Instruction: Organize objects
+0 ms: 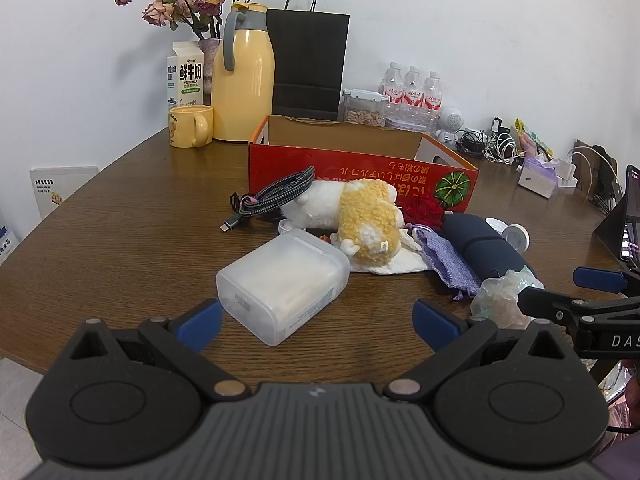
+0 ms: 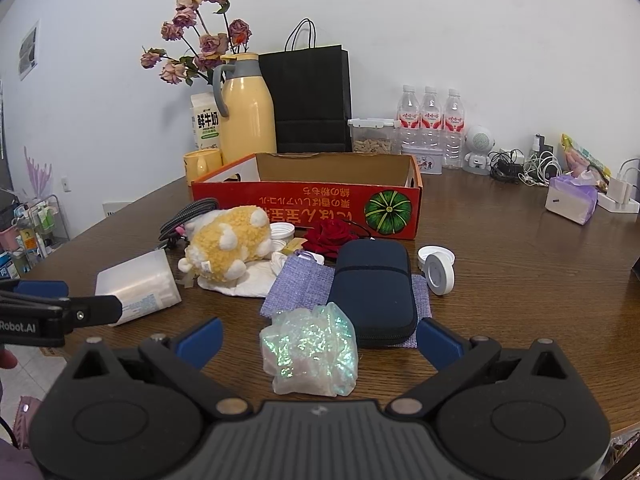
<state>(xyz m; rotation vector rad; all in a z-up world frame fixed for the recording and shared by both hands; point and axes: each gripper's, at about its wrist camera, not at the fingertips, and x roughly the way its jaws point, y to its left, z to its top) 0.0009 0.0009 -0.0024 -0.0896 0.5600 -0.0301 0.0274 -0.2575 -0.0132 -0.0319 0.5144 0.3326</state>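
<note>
Both tongs are spread as wide as they go and pinch nothing. The left gripper [image 1: 318,320] hangs low over the brown table [image 1: 120,240], tilted down, and a frosted plastic container [image 1: 282,284] lies on its side right ahead of it, its near end reaching in between the blue pads [image 1: 200,320] without touching them. The right gripper [image 2: 320,338] is tilted down the same way, with a crumpled iridescent bag [image 2: 310,354] lying between its open fingers, again untouched. Just beyond that bag sits a dark blue zip case [image 2: 372,292] resting on a lilac woven pouch [image 2: 296,284], and to the right of the case a small round white gadget [image 2: 439,276] leans against a white cap. Farther out from the left tongs, past the container, a yellow and white plush toy [image 1: 368,220] lies on a white cloth, with a braided cable [image 1: 276,198] coiled to its left and a red rose [image 2: 330,234] behind it. Beyond the whole heap stands the open red cardboard box [image 1: 360,168], its long side facing both tongs. Against the wall behind it are a yellow thermos [image 1: 244,76], a yellow mug [image 1: 191,126], a milk carton, a black paper bag [image 1: 308,64] and three water bottles [image 1: 412,92].
</note>
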